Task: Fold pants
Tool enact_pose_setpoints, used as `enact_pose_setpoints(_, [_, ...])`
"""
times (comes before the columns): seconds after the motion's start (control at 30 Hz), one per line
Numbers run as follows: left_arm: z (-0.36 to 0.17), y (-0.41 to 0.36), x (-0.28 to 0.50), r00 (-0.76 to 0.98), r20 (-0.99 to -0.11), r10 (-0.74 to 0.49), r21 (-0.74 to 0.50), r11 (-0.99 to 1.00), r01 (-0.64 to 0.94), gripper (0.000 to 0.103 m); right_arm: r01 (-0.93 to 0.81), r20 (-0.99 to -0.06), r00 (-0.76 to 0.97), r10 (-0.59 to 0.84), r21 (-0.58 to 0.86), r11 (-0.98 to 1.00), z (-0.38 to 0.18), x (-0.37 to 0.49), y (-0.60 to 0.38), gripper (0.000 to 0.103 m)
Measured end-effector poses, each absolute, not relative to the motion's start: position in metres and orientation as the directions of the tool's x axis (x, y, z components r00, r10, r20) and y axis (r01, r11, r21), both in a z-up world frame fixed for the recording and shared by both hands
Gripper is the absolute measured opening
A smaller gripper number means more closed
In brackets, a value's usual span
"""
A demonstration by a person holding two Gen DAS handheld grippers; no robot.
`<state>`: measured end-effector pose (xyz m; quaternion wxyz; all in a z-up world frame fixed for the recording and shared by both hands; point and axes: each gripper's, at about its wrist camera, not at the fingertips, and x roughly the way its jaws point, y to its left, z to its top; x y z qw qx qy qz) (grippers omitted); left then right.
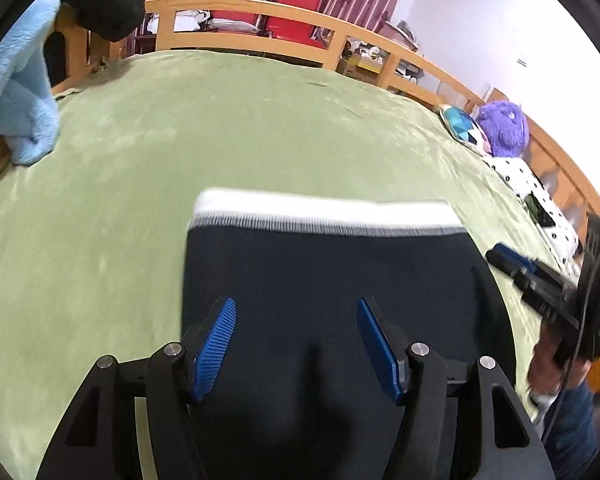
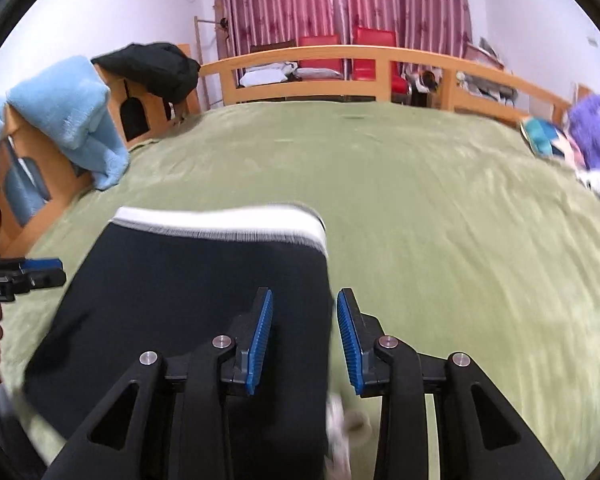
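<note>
The left hand-held gripper (image 1: 296, 312) hangs with jaws apart and empty over the dark pants (image 1: 332, 280), which lie folded on the green bed (image 1: 180, 152); the right hand-held gripper (image 2: 305, 306) stands apart at their right edge, gripping nothing.

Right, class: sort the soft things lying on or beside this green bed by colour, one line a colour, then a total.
Dark navy with a white band: 1, the folded pants
Light blue: 1, the fleece blanket
Black: 1, the garment on the headboard corner
Purple: 1, the plush toy
White with black dots: 1, the spotted cloth
Total: 5
</note>
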<state>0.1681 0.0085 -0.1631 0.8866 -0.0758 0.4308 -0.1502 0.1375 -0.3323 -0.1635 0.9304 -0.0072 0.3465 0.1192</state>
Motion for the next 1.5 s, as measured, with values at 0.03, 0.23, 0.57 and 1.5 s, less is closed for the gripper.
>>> enact_pose_setpoints(0.03, [-0.166, 0.006, 0.179, 0.589, -0.740, -0.324, -0.257, 0.946, 0.198, 0.061, -0.237, -0.647, 0.729, 0.224, 0.069, 0.969, -0.167, 0.145, -0.329, 0.033])
enact_pose_setpoints(0.23, [-0.205, 0.014, 0.208, 0.532, -0.789, -0.308, -0.281, 0.950, 0.133, 0.060, -0.139, -0.703, 0.688, 0.179, 0.113, 0.984, -0.205, 0.175, -0.340, 0.042])
enact_pose_setpoints(0.57, [-0.184, 0.012, 0.102, 0.512, -0.771, -0.380, -0.307, 0.925, 0.223, 0.060, -0.103, -0.676, 0.713, 0.186, 0.162, 0.981, -0.181, 0.101, -0.353, 0.045])
enact_pose_setpoints(1.5, [-0.071, -0.018, -0.038, 0.719, -0.667, -0.196, -0.157, 0.980, 0.122, 0.082, 0.031, -0.666, 0.746, 0.025, 0.072, 0.997, -0.090, -0.053, -0.346, 0.072])
